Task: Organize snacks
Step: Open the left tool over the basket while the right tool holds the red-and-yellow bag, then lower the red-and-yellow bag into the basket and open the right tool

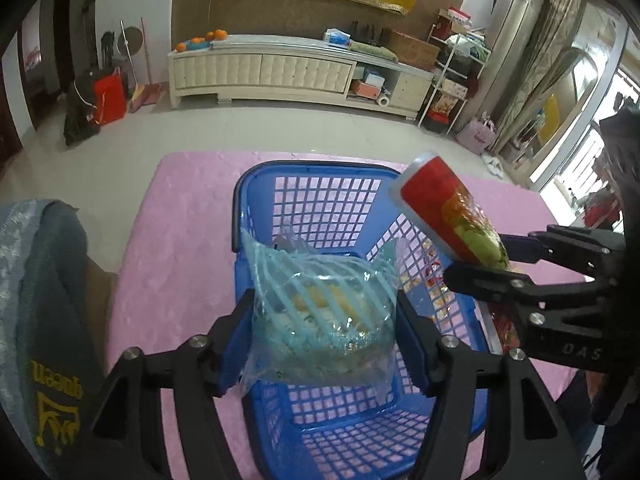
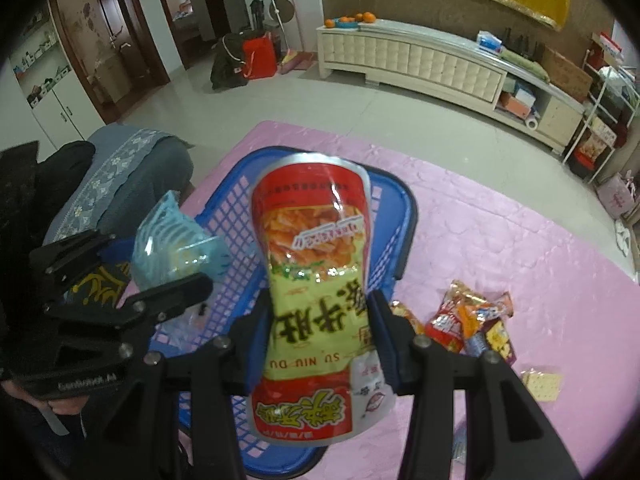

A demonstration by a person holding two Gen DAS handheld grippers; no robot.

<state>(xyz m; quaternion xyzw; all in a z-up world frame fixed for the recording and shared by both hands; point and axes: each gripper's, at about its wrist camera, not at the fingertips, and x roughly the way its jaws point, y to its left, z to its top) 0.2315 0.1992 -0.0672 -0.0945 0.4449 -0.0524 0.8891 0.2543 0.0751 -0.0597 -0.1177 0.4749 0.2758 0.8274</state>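
Note:
A blue plastic basket (image 1: 312, 168) stands on the pink mat (image 1: 180, 240). My left gripper (image 1: 324, 304) is shut on a clear bag with light-blue stripes (image 1: 316, 336) and holds it inside the basket's near end, with both pads against the bag's sides. My right gripper (image 2: 320, 308) is shut on a red and green snack pouch (image 2: 316, 240), gripping it at the middle. The pouch (image 1: 440, 204) hangs tilted over the basket's right rim, and the right gripper (image 1: 480, 258) comes in from the right. In the right wrist view the left gripper (image 2: 160, 264) and its bag (image 2: 172, 240) sit at the basket's left side.
Several loose snack packets (image 2: 468, 320) and a cracker pack (image 2: 542, 384) lie on the mat right of the basket (image 2: 404, 208). A seat with a grey-blue cover (image 1: 40, 280) stands to the left. A white cabinet (image 1: 260, 72) lines the far wall.

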